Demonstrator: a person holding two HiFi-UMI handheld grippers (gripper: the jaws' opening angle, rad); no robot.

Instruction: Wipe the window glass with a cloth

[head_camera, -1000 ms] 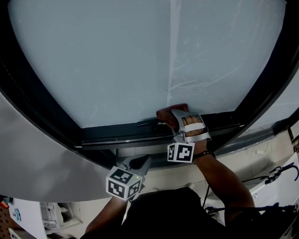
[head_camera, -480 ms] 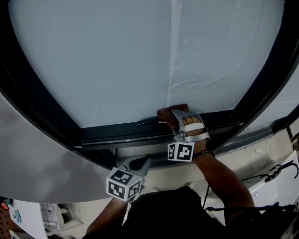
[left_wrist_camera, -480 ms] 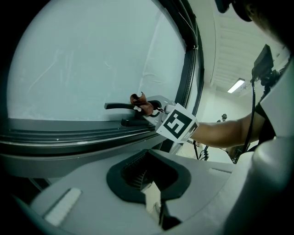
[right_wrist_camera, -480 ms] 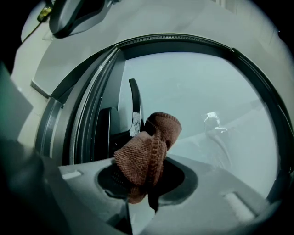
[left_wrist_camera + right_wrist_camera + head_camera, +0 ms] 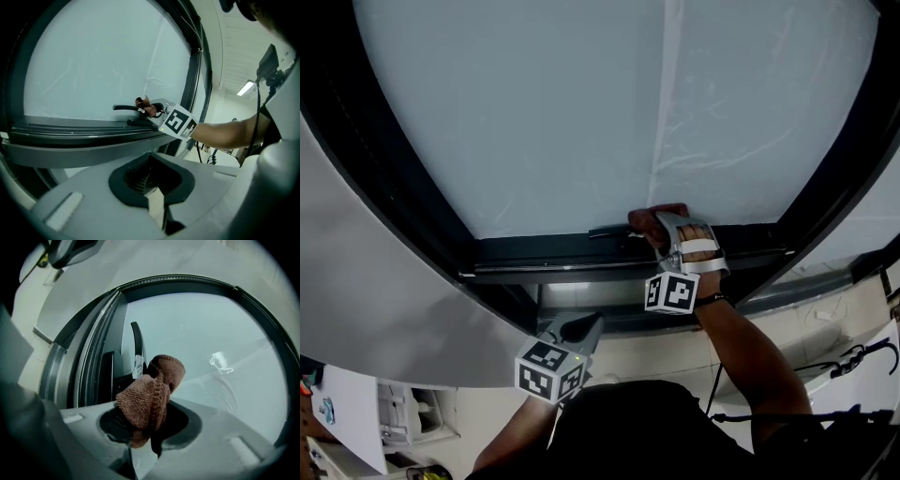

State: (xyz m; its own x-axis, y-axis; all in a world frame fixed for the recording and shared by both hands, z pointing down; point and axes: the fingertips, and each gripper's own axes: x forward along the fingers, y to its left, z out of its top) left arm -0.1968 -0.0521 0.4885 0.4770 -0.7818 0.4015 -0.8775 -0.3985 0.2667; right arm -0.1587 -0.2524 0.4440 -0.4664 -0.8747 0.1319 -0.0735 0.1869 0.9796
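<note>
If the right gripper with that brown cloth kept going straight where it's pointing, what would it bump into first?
Most likely the window glass. The cloth clamped in the right gripper leads, aimed at the pane's lower edge, with the dark handle just beside it. Depth is hard to judge.

My left gripper (image 5: 152,187) sits low beneath the sill, its jaws closed together with nothing between them. Above it the dark window frame (image 5: 70,131) curves round the pale window glass (image 5: 93,65). At the lower edge of the glass my right gripper (image 5: 157,109), marker cube towards me, pinches a brown cloth (image 5: 145,106) against the black window handle (image 5: 123,108). My forearm (image 5: 225,133) reaches in from the right.
</note>
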